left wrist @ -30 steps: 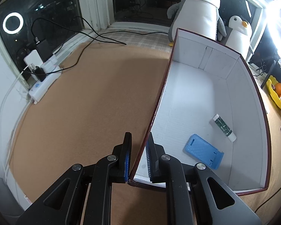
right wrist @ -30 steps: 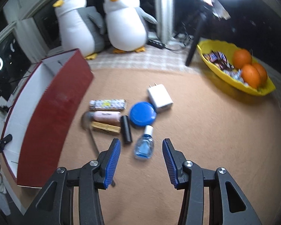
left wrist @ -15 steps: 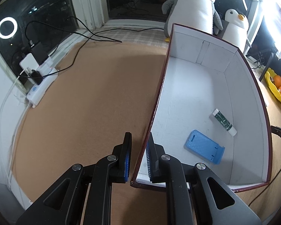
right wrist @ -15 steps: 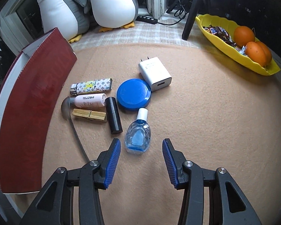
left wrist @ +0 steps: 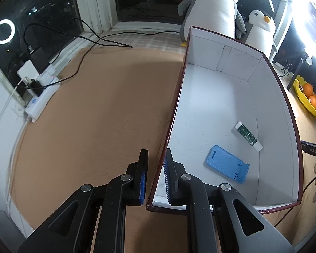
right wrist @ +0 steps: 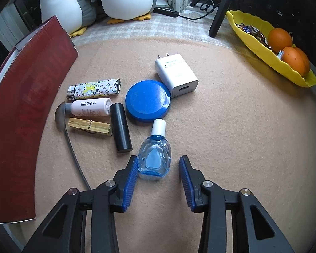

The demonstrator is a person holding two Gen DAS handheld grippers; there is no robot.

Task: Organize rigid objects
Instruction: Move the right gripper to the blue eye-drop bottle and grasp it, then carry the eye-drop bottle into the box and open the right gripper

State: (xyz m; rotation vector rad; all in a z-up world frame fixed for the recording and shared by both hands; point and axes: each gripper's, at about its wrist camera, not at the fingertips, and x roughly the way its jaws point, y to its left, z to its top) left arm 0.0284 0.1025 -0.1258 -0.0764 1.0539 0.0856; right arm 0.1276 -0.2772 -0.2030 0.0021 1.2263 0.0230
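Dark red box (right wrist: pixel 25 113) with white inside, monogram-patterned lighter (right wrist: pixel 94 88), blue round lid (right wrist: pixel 147 101), clear blue bottle (right wrist: pixel 154 158), yellow tray (right wrist: pixel 263 52).

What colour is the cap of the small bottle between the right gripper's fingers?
White; the bottle itself is clear blue. Best seen in the right wrist view.

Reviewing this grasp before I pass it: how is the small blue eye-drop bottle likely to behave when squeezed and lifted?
The eye-drop bottle looks like hard, glossy clear plastic, so it may slip between the closing right gripper pads. It is small and probably light. Lying flat on the felt mat, it seems unlikely to roll.
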